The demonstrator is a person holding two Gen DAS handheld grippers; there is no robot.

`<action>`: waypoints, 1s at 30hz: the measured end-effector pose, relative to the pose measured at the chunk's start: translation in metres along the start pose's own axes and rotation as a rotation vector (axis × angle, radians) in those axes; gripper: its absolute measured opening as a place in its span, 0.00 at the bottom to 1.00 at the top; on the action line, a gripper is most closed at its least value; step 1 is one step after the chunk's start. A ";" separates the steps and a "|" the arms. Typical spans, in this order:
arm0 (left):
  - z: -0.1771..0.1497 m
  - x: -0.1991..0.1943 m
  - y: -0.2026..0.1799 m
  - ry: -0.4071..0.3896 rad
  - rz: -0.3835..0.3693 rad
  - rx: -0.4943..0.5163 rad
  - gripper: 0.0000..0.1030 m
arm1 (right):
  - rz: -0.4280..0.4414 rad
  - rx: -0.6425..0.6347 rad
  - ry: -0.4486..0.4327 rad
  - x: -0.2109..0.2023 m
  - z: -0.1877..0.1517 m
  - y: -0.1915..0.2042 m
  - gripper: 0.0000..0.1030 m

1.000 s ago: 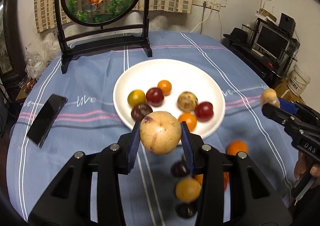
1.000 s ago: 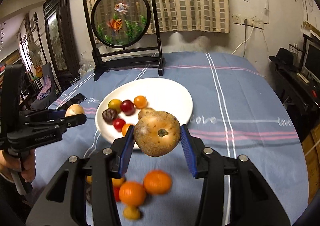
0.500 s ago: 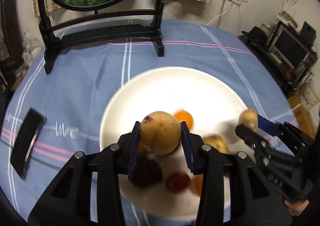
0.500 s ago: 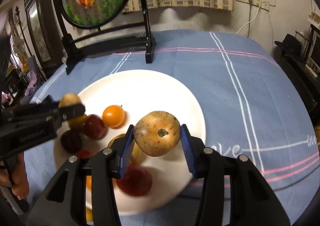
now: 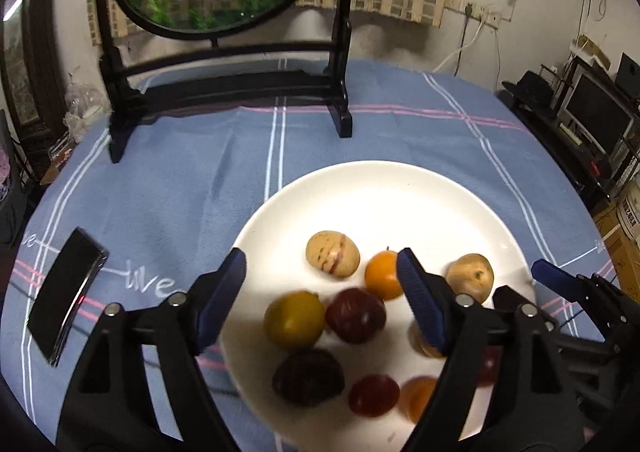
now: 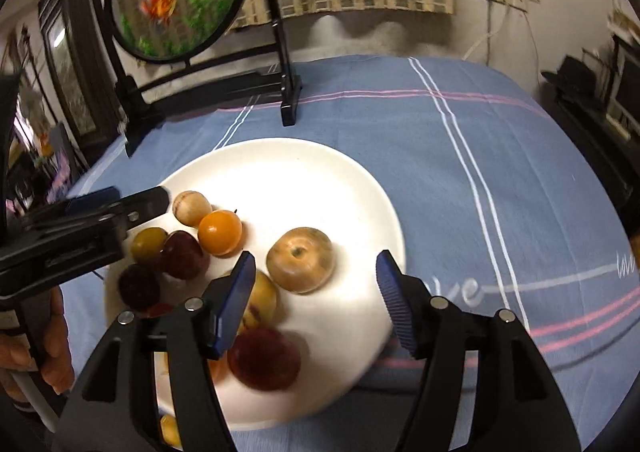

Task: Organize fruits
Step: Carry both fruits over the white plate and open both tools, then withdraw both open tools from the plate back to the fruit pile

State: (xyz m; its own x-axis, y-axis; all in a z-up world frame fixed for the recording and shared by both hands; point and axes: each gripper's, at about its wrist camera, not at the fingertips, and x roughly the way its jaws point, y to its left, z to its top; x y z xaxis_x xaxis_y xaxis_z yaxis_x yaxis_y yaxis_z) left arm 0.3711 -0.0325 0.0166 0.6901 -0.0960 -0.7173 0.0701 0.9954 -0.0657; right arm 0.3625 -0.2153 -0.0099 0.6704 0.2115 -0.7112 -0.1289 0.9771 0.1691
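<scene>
The left gripper [image 5: 320,296] and right gripper [image 6: 314,294] are held over the round white plate [image 5: 400,187] on the blue-clothed worktop [image 5: 180,191]. Both sets of fingers have just been opening and stand apart, nothing clamped. The two tan round fruits [image 5: 333,253] [image 6: 300,265] lie on the plate among orange, red and dark fruits.

Table [image 5: 168,187] — covered by blue cloth with white and pink stripes. Directly on it: white plate [image 5: 384,191], black framed screen stand [image 5: 224,91], black phone [image 5: 66,292] — plus one small yellow fruit [image 6: 170,430] beside the plate.
</scene>
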 end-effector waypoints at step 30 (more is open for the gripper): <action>-0.178 -0.132 0.024 0.037 -0.047 0.008 0.93 | 0.067 0.216 0.009 -0.119 -0.161 -0.026 0.73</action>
State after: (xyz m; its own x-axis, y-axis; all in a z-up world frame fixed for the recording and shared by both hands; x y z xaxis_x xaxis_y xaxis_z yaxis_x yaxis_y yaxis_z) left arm 0.1531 0.0044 -0.0133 0.6589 -0.1420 -0.7387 0.1078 0.9897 -0.0941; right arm 0.1685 -0.2623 -0.0398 0.6592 0.2767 -0.6993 -0.0127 0.9338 0.3575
